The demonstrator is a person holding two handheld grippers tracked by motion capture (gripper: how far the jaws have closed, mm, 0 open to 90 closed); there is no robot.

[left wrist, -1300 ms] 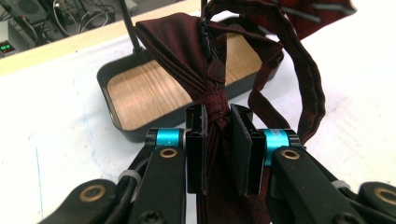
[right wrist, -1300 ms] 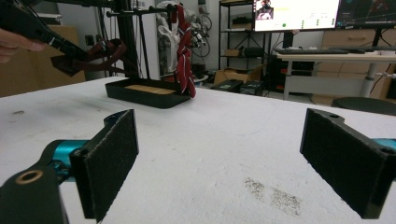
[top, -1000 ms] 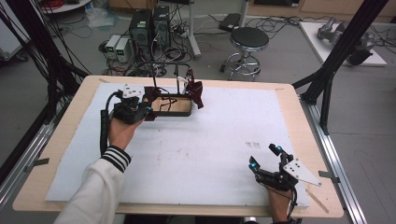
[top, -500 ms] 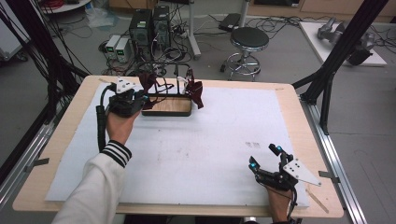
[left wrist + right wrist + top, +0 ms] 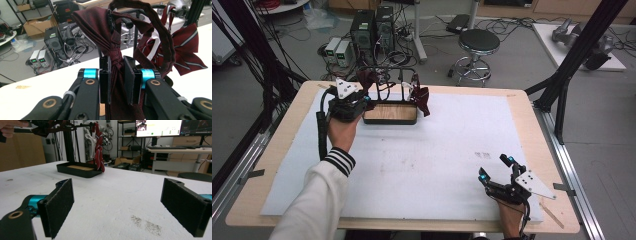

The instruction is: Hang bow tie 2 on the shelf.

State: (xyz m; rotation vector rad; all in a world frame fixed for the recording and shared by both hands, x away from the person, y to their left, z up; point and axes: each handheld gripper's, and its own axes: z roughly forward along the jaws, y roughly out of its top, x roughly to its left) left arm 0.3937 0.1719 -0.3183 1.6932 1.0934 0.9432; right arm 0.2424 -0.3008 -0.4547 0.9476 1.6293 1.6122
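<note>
Tool (image 5: 125, 207) spread wide — tray (image 5: 75, 173) far off.

high view looks down on the table (image 5: 437, 165); both claw views (low, close) share its rack (image 5: 75, 171).

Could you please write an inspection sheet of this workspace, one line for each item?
Surface: white sheet on a wooden table, with faint grey smudges.
Job's things: black rack with wooden base; dark red tie and striped bow tie hang on it.
Clutter: nothing seen.
Grippers: left claw shut on the dark red tie; right claw open, low over the sheet.
Cables: black cable trails from the left claw.
Surroundings: stool, computer towers, floor cables.
</note>
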